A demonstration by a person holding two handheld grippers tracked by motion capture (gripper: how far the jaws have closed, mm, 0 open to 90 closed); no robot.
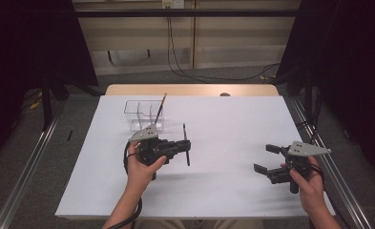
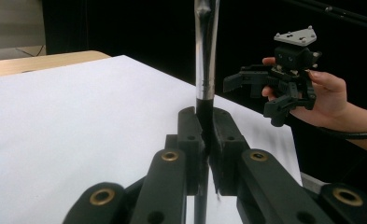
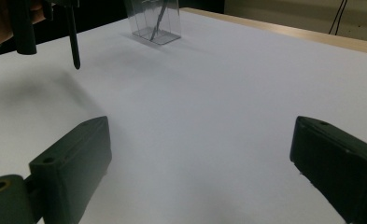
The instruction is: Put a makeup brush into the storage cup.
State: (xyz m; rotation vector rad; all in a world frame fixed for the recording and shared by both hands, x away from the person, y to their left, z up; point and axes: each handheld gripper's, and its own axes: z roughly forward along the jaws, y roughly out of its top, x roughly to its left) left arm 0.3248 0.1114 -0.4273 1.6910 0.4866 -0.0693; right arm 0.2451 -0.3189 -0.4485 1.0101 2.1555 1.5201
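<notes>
My left gripper (image 1: 187, 146) is shut on a thin dark brush (image 1: 184, 131) and holds it above the white table sheet (image 1: 223, 124). In the left gripper view the jaws press on the brush handle (image 2: 205, 60) just below its silver band. A clear plastic holder (image 1: 140, 113) stands just behind that gripper, with a second brush (image 1: 161, 107) leaning in it. My right gripper (image 1: 265, 158) hovers at the right side of the sheet, its jaws wide apart with nothing between them. The right gripper view has the open jaws low, the holder (image 3: 154, 21) far off and the held brush (image 3: 73, 42) at upper left.
A wooden table edge (image 1: 190, 89) runs along the back of the sheet. Metal rails (image 1: 27, 167) flank the table on the floor, and cables (image 1: 185, 71) lie behind it. Dark curtains close both sides.
</notes>
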